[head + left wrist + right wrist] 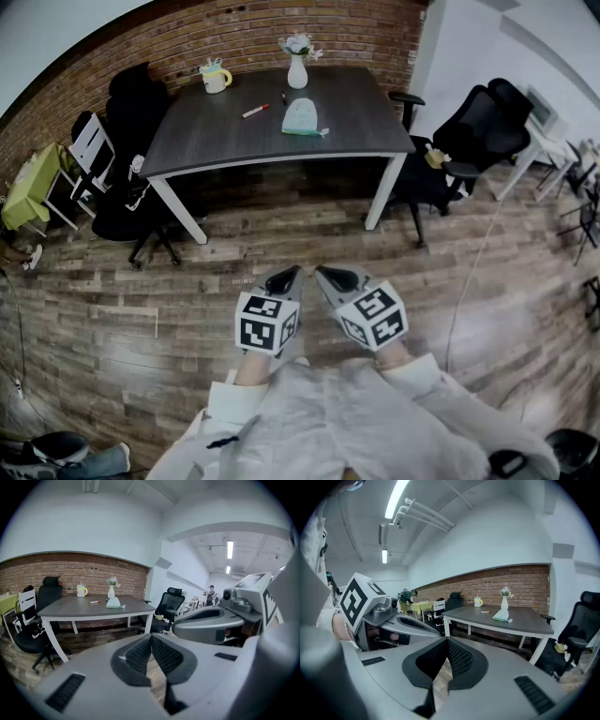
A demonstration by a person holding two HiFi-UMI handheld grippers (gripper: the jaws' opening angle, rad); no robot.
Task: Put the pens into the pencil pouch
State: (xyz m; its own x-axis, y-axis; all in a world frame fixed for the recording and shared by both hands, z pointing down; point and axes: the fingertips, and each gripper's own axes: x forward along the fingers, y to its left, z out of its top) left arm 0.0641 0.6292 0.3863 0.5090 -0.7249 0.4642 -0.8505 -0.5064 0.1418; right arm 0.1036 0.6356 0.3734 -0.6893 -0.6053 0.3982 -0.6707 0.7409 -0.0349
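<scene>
Head view: the left claw (pixel 292 273) and right claw (pixel 324 273) hang side by side above the wooden floor (pixel 112 281), well apart from the grey tabletop (pixel 361 117). On it lie the pale green pencil pouch (pixel 300 117) and, to its left, a red pen (pixel 255 111). A mug (pixel 215 77) and a vase (pixel 297 67) stand at the far edge.

Left gripper view: the left claw (pixel 151 637) is clenched, its jaws together with nothing between them. The pencil pouch (pixel 114 603) and red pen (pixel 94 602) lie far off.

Right gripper view: the right claw (pixel 447 642) is clenched and empty too. The pencil pouch (pixel 502 616) lies on the tabletop ahead.
</scene>
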